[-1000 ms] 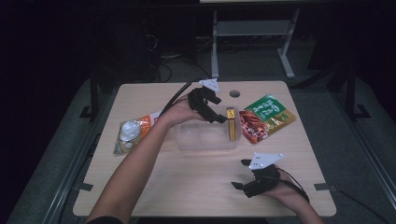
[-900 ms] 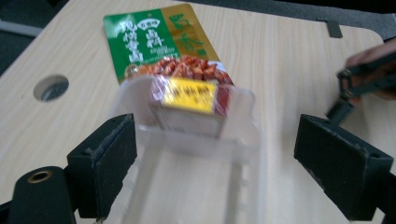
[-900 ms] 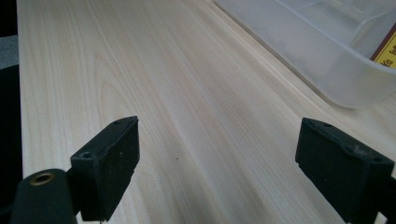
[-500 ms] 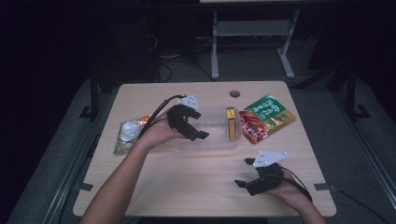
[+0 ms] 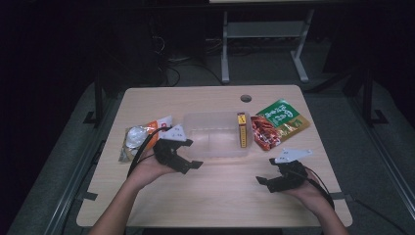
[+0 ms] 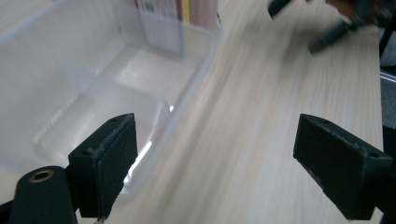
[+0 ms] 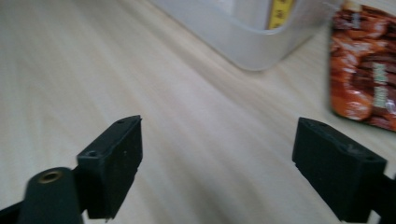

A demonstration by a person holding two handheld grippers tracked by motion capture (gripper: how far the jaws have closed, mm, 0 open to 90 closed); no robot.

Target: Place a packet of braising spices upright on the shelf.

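My left gripper (image 5: pixel 188 157) hangs low over the desk (image 5: pixel 220 196), jaws wide apart and empty, right at the near left corner of the clear plastic container (image 5: pixel 218 134). In the left gripper view that container's (image 6: pixel 93 79) wall sits just behind my left jaw. A yellow box (image 5: pixel 241 130) stands inside at its right end. My right gripper (image 5: pixel 276 172) is well apart, near the desk's front right, jaws spread with nothing between them, having just eased inward a touch. An orange-brown snack packet (image 7: pixel 364 65) lies ahead of it.
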